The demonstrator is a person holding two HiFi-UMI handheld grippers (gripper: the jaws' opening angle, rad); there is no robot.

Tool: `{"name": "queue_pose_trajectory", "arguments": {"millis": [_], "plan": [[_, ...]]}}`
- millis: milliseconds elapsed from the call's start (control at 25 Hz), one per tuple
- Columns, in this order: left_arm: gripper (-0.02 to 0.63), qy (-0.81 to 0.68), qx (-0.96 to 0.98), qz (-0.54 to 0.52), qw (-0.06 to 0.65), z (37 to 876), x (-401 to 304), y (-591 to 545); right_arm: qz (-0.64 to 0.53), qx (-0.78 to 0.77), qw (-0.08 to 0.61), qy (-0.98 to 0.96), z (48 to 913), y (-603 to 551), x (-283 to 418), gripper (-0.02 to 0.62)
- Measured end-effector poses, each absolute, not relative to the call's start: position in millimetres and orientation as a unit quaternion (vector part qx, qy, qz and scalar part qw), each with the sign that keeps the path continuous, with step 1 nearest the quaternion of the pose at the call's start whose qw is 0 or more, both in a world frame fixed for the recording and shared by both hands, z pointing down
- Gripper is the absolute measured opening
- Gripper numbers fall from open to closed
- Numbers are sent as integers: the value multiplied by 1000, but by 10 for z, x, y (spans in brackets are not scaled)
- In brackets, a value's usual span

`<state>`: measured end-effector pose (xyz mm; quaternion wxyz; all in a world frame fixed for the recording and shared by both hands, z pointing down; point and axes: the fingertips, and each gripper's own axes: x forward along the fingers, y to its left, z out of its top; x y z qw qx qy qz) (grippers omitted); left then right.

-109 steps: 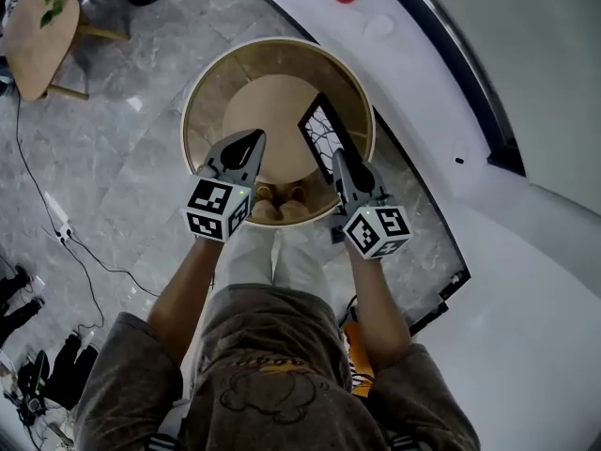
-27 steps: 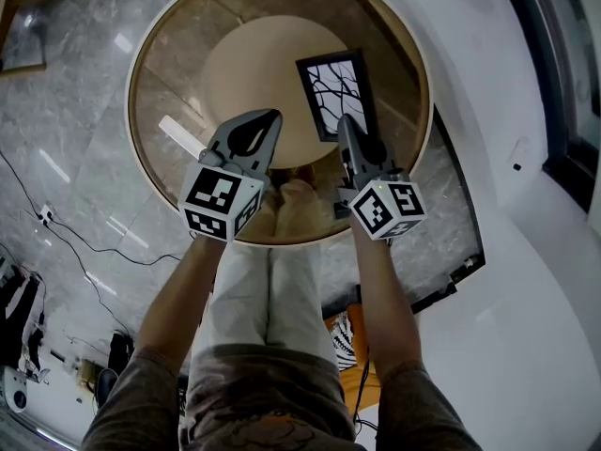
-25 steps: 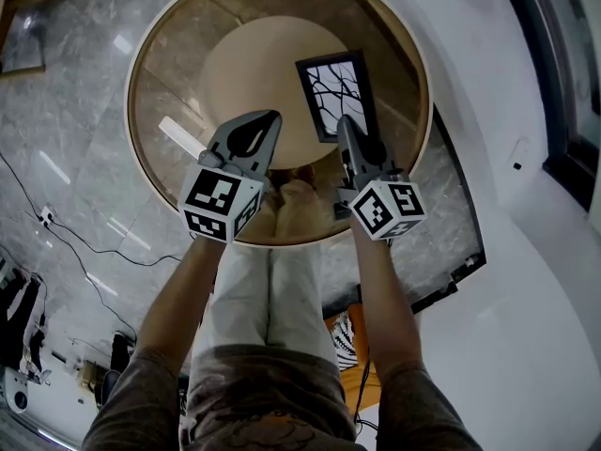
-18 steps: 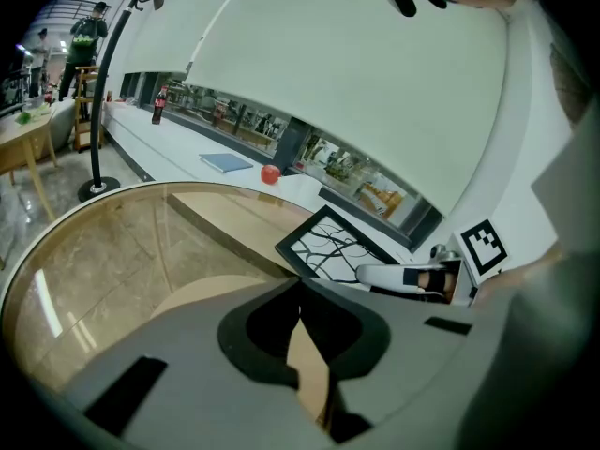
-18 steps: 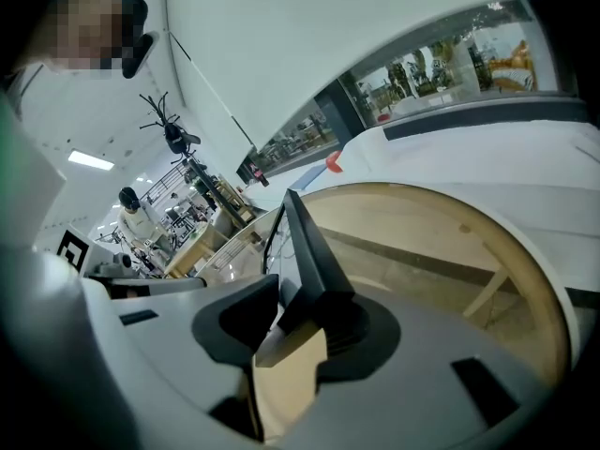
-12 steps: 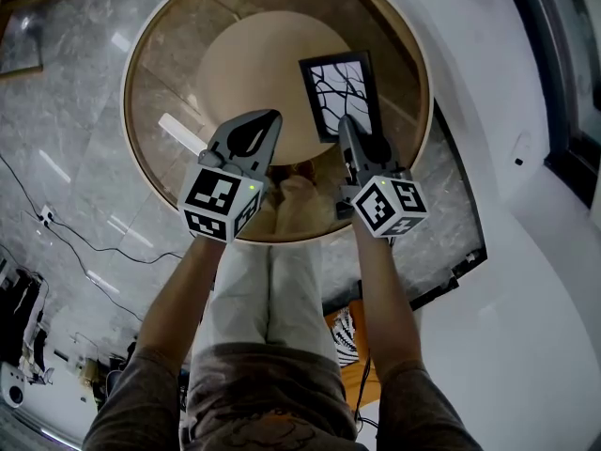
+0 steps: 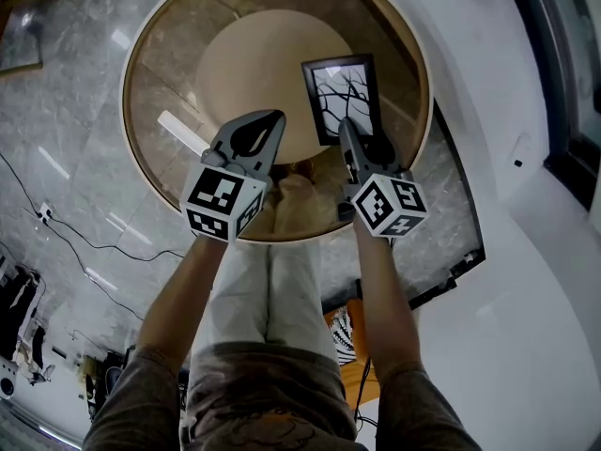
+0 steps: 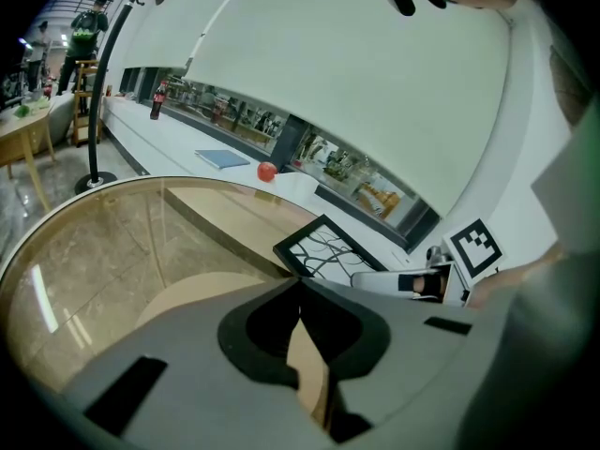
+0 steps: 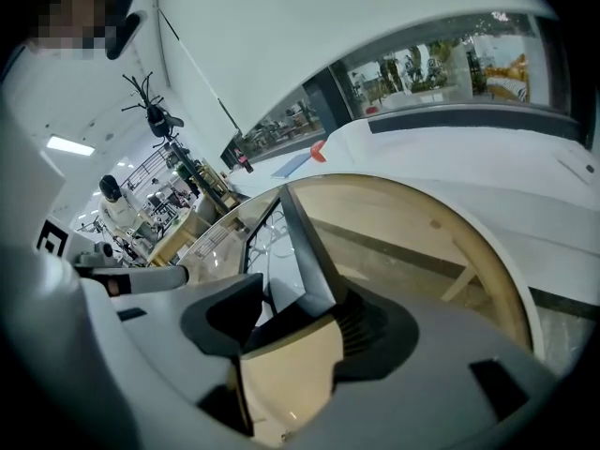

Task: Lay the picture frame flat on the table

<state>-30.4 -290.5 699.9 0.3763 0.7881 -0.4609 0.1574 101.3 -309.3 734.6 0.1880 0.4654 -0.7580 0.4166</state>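
1. One frame, black-edged with a branch print, lies face up on the table, close to its right rim. Whether its near end is fully down cannot be told.
2. Right gripper: jaws wide apart, having just been opening. The frame's near corner sits between them, unclamped.
3. Left gripper: jaws together, nothing between them. It is over the table's near half, left of the frame and apart from it.
4. Table: round glass top with a wooden rim.
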Motion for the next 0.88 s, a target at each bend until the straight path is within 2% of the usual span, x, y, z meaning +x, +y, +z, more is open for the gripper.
{"name": "queue_pose_trajectory", "arguments": {"millis": [560,880], "plan": [[18,-454,793,154,376,6953,-195,-2887,401,474,206,-756,7348,-3048,981,327],[18,-453,791,154,381,6985,-245,-2843,401,480,216,-750,7380,-3022,988,334]]}}
